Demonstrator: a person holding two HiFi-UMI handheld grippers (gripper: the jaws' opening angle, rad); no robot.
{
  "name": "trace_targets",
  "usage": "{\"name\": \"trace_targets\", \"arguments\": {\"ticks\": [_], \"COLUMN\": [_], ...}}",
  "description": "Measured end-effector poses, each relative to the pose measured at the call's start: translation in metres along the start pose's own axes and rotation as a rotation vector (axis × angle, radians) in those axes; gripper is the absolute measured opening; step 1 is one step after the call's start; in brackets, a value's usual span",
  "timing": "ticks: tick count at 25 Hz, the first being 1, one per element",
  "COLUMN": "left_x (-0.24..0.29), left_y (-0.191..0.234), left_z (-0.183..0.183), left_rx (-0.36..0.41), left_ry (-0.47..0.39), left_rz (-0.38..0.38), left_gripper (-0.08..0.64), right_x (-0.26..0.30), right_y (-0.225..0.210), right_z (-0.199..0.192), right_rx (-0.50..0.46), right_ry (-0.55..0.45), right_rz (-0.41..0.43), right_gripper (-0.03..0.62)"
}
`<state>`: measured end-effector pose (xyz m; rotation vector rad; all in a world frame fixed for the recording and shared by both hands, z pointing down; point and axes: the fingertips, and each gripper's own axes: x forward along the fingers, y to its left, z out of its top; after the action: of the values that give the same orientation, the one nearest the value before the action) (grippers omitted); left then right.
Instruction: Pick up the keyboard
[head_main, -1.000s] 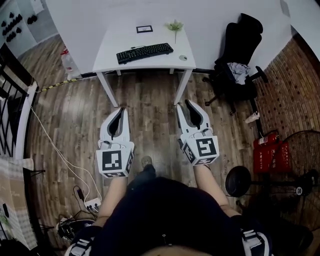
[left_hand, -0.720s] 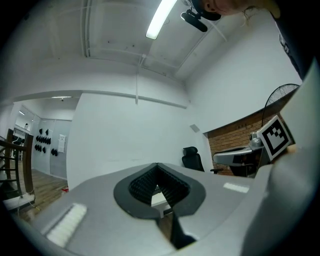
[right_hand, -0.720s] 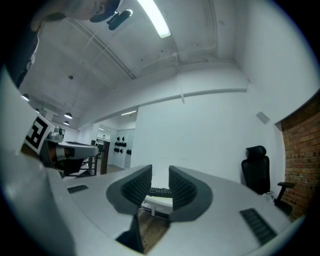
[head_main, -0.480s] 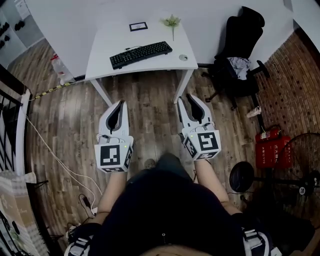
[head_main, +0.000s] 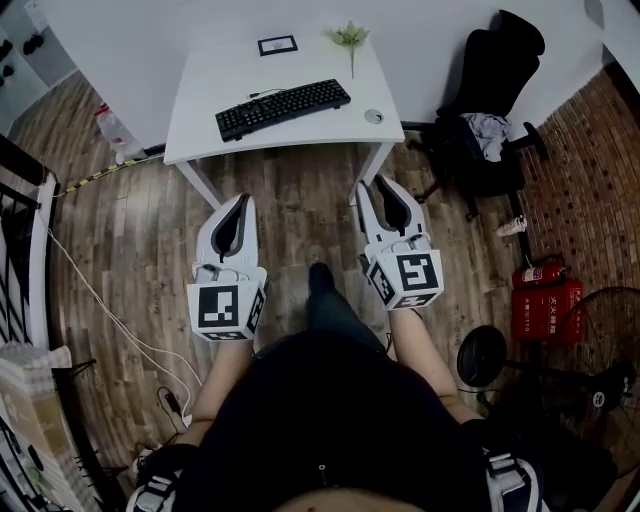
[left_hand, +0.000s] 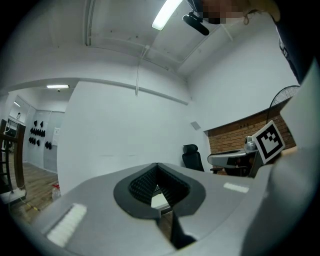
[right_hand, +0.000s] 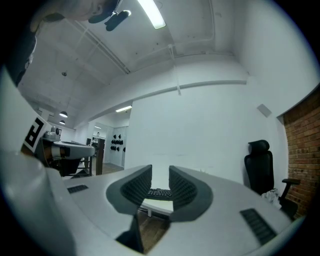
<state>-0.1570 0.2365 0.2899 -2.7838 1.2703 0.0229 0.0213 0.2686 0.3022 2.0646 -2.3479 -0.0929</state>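
Keyboard (head_main: 283, 108): black, full-width. It lies slantwise on the table, right end further back, and is untouched. Both grippers are well apart from it.

1. Floor (head_main: 290, 195): wood planks. The person stands on it short of the table. Judged step: closing the gap to the table, so the reach has not begun.
2. Table (head_main: 215, 80): white, set against the wall. The near edge is free of clutter, so a level reach over it should suit.
3. Chair (head_main: 490, 100): black, to the right of the table and out of the path.
4. Left gripper (head_main: 239, 203): clenched with nothing between its jaws, as its own view shows (left_hand: 157, 166). It needs to be released before it reaches the keyboard's left end.
5. Right gripper (head_main: 378, 184): jaws partly apart and empty. Its view (right_hand: 160, 171) shows the keyboard (right_hand: 160, 192) far off through the gap. That gap looks enough for the thin right end, but widen it if unsure.
6. Round thing (head_main: 373, 116): small and too blurred to name. It sits on the table just right of the keyboard, so keep the right jaws clear of it.

Handling note: take one short end in each gripper, close both together and lift level. A cable seems to leave the back edge, so raise slowly and watch for a tug.
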Motion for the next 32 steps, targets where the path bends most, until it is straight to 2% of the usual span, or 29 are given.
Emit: {"name": "trace_targets", "arguments": {"ticks": [12,23,32], "left_x": [0.131,0.229,0.264], "left_y": [0.056,0.097,0.13], "left_z": [0.007,0.0,-0.022], "left_rx": [0.018,0.015,-0.006], "left_ry": [-0.021,0.005,0.051], "left_rz": [0.044,0.14,0.235], "left_gripper": [-0.003,-0.003,-0.003], "right_x": [0.145,0.249,0.305], "right_y": [-0.07,-0.131,-0.149], "right_z": [-0.002,-0.016,-0.032], "right_rx": [0.007,0.011,0.027], "right_ry": [-0.004,0.046,0.068], "right_rz": [0.048,0.134,0.215], "right_gripper": [0.084,0.084,0.086]}}
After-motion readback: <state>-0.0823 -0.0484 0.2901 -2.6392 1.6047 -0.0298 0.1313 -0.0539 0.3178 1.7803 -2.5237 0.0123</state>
